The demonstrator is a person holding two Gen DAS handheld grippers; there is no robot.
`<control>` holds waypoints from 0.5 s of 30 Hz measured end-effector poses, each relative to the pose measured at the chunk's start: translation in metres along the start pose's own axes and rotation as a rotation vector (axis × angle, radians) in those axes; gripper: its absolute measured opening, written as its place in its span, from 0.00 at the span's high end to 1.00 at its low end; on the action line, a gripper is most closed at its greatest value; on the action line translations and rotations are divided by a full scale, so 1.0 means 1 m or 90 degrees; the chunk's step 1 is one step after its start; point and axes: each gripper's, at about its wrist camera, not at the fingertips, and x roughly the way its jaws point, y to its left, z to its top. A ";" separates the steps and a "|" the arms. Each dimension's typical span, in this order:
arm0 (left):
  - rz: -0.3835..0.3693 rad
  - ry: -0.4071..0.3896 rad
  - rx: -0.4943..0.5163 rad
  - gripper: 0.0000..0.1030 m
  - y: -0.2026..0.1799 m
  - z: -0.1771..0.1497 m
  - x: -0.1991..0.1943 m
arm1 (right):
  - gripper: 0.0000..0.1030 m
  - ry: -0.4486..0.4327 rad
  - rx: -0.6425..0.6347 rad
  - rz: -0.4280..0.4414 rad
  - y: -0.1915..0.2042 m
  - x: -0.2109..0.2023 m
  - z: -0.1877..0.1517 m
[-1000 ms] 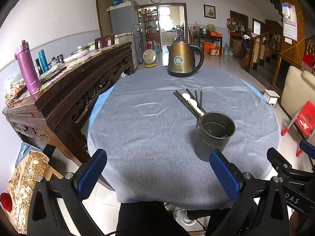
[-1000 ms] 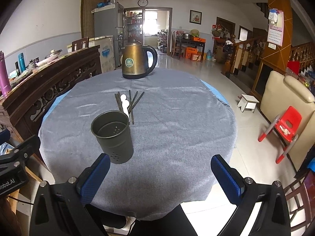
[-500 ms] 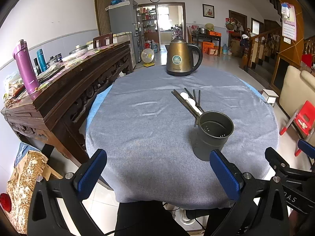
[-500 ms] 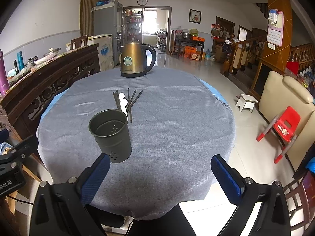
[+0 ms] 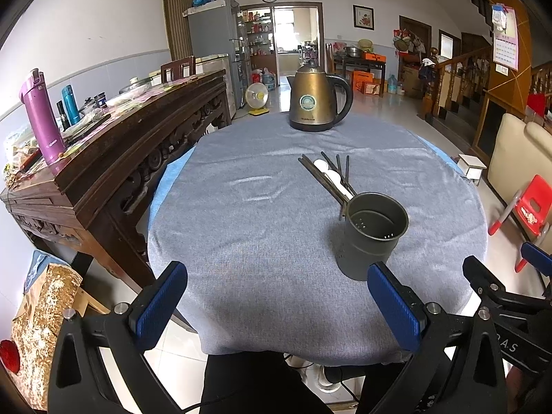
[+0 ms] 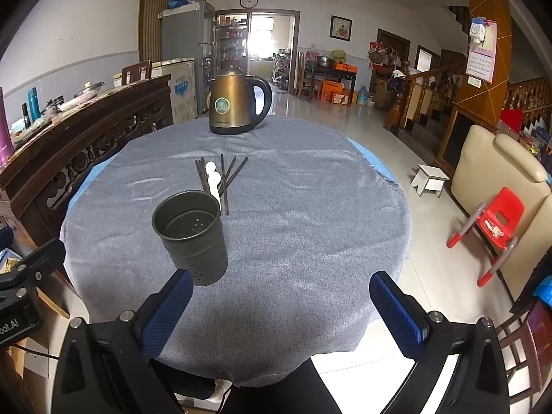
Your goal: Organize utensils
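Note:
A dark metal utensil cup (image 5: 374, 233) (image 6: 191, 236) with holes in its bottom stands empty on the round grey-clothed table (image 5: 258, 234) (image 6: 310, 214). Just behind it lie several dark chopsticks (image 5: 322, 179) (image 6: 229, 176) and two white spoons (image 5: 333, 177) (image 6: 213, 179), flat on the cloth. My left gripper (image 5: 277, 302) hangs open over the near table edge, the cup just beyond its right finger. My right gripper (image 6: 281, 305) is open too, with the cup just beyond its left finger. Neither holds anything.
A bronze electric kettle (image 5: 315, 101) (image 6: 236, 103) stands at the table's far side. A carved wooden sideboard (image 5: 114, 145) with bottles runs along the left. A cream sofa (image 6: 496, 165), a red child's chair (image 6: 496, 220) and a small white stool (image 6: 429, 179) stand on the floor at the right.
Both grippers have edged slightly forward toward the table; the cup looks a little nearer. The utensils have not moved and both grippers stay open.

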 end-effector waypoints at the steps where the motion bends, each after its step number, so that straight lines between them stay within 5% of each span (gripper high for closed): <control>1: 0.000 0.000 0.000 0.00 0.000 0.000 0.000 | 0.00 0.000 0.000 -0.001 0.000 0.000 0.000; 15: -0.004 0.008 -0.006 0.00 0.003 0.001 0.007 | 0.00 0.011 -0.008 -0.009 0.005 0.008 0.002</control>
